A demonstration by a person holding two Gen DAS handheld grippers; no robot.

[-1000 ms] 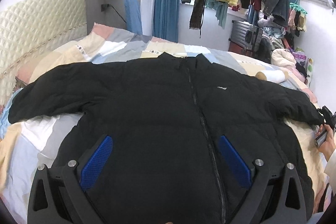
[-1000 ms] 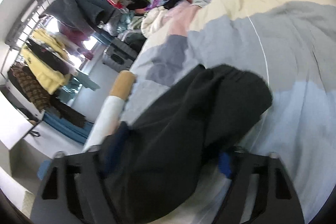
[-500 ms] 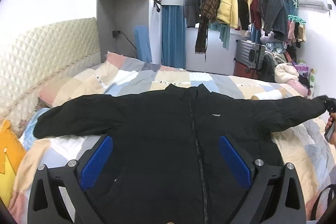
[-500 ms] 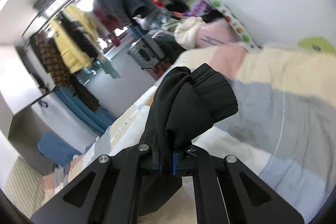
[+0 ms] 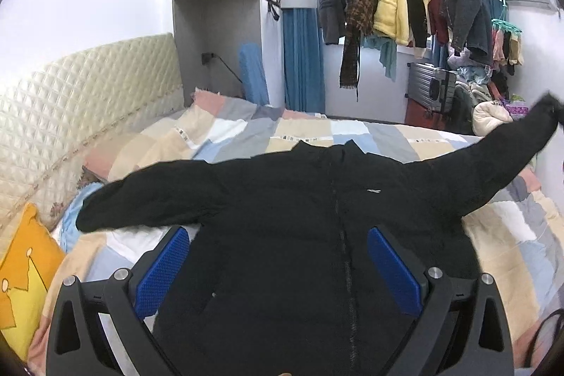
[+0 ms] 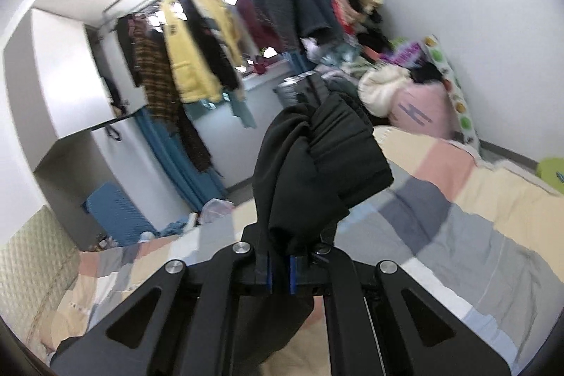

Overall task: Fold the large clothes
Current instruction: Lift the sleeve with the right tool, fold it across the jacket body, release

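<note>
The right hand-held gripper (image 6: 279, 272) is clamped on the jacket (image 5: 292, 228) cuff (image 6: 317, 164), lifted at 2 o'clock; the left hand-held gripper (image 5: 278, 266) hangs open above the jacket on the bed (image 5: 507, 256).

Black padded jacket (image 5: 299, 235) fills the lower middle of the left wrist frame, spread front-up on the patchwork bedspread, zip closed down the centre, small white logo on the chest right of the zip, collar toward the top. One sleeve (image 5: 141, 203) lies flat, reaching to the left of the frame; the other sleeve (image 5: 500, 157) rises off the bed toward the right edge, stretched taut. In the right wrist frame, centre, that sleeve's ribbed cuff (image 6: 328, 164) is bunched and lifted above the bedspread, creased into folds.
</note>
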